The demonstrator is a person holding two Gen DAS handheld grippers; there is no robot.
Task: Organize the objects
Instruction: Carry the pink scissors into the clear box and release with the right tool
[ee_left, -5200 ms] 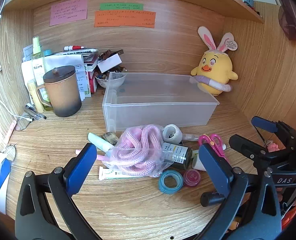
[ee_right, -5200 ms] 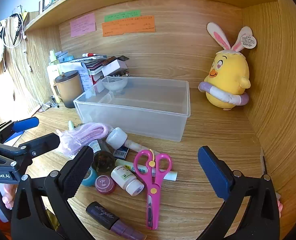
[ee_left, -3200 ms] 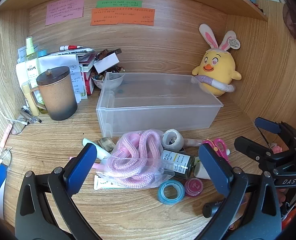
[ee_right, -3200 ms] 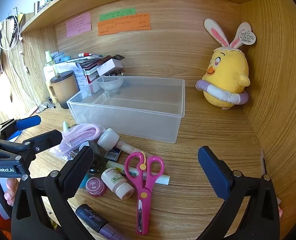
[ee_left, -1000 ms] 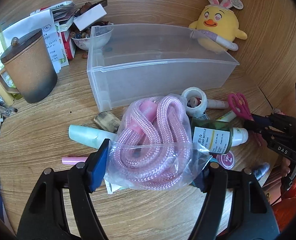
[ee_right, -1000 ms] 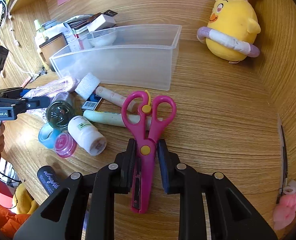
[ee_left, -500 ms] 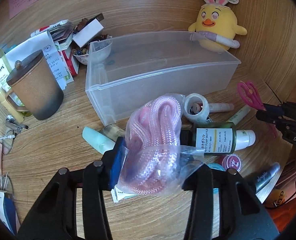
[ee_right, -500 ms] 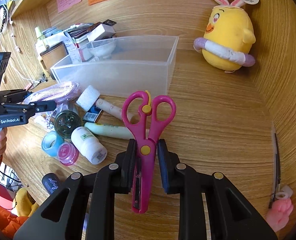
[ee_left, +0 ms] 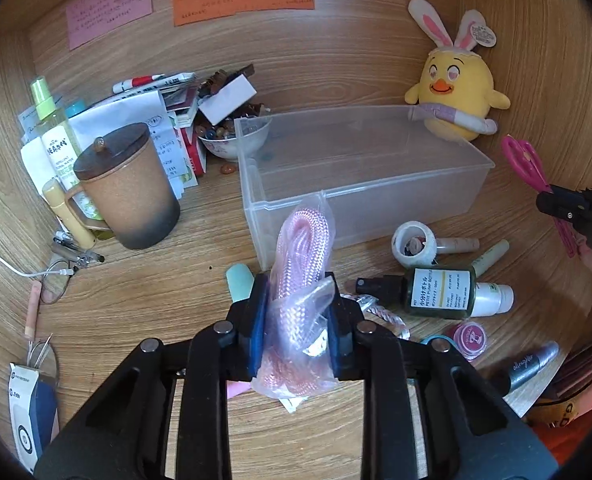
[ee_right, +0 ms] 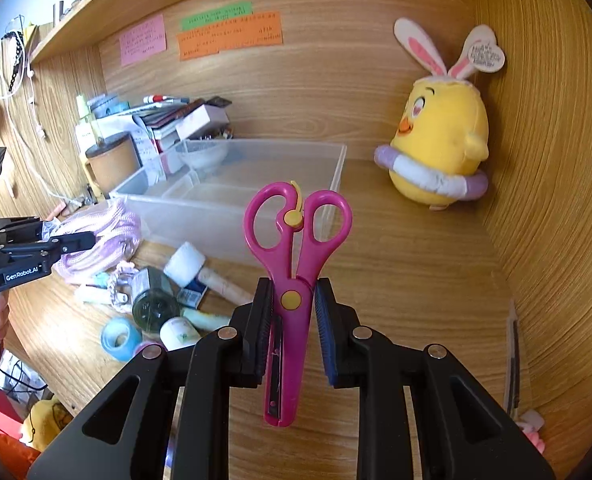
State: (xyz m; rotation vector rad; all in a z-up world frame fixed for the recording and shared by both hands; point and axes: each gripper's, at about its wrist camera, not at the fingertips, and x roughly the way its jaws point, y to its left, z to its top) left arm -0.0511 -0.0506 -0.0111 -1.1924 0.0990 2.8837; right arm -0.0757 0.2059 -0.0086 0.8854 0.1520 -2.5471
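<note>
My left gripper (ee_left: pixel 296 320) is shut on a clear bag of pink rope (ee_left: pixel 300 280) and holds it above the desk, just in front of the clear plastic bin (ee_left: pixel 376 184). My right gripper (ee_right: pixel 291 320) is shut on pink scissors (ee_right: pixel 296 248), handles up, lifted above the desk to the right of the bin (ee_right: pixel 231 200). The scissors also show at the right edge of the left wrist view (ee_left: pixel 526 164). The bag and left gripper show at the left of the right wrist view (ee_right: pixel 95 232).
Loose items lie in front of the bin: a tape roll (ee_left: pixel 414 240), a dark green bottle (ee_left: pixel 436 292), a white bottle (ee_left: pixel 492 298), blue tape (ee_right: pixel 119 338), a pink pot (ee_left: pixel 470 338). A brown lidded mug (ee_left: pixel 123 192) stands left; a yellow plush chick (ee_left: pixel 454 92) stands back right.
Both grippers closed on their objects and lifted them: the left raised the rope bag off the desk, the right raised the scissors. Both views now sit higher and look at the bin.
</note>
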